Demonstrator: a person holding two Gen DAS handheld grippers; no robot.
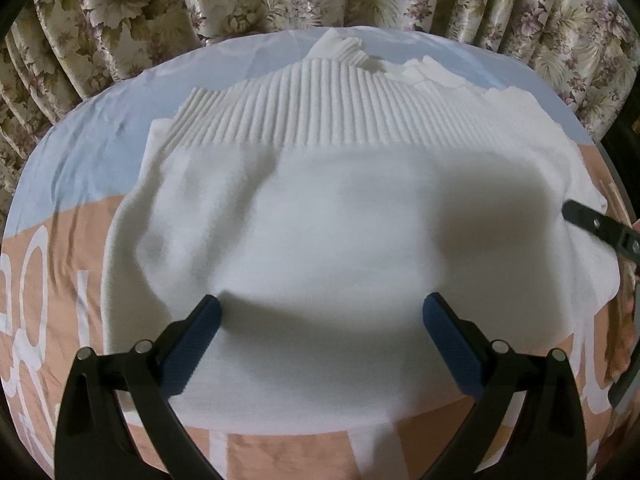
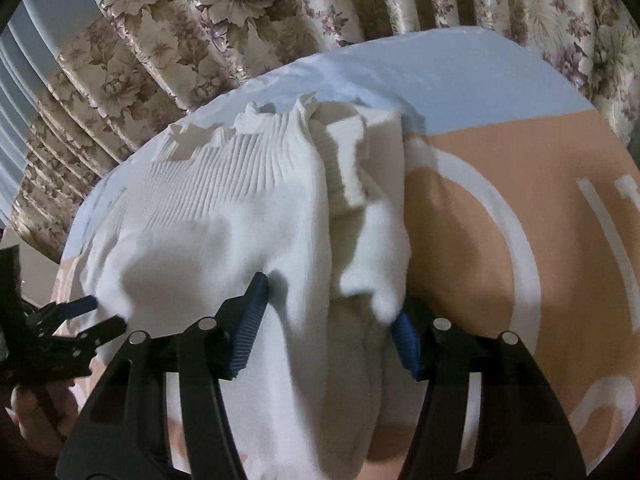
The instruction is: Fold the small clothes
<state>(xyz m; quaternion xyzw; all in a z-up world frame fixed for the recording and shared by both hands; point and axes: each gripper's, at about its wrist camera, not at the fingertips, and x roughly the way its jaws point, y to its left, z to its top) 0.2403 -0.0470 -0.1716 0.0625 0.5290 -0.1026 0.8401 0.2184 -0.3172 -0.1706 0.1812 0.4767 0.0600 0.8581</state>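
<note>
nearest the left wrist camera, the left gripper [image 1: 320,320] stands with its fingers [image 1: 200,344] spread wide, tips resting on or just above the near body of the white sweater [image 1: 320,220], holding nothing. the right gripper [image 2: 328,320] also has its fingers [image 2: 250,320] apart, with a bunched fold of the sweater's side lying between them; whether the pads touch the knit cannot be told.

the sweater lies on the bed sheet [image 1: 60,260], peach and pale blue. its long axis runs away from the cameras, plain body near, ribbed band [image 1: 300,112] and jagged edge pointing toward the floral curtain [image 1: 160,8].

judged risk: closing on that loose bunch may catch only one layer, so the fold drags crooked; thick knit could also slip free.
</note>
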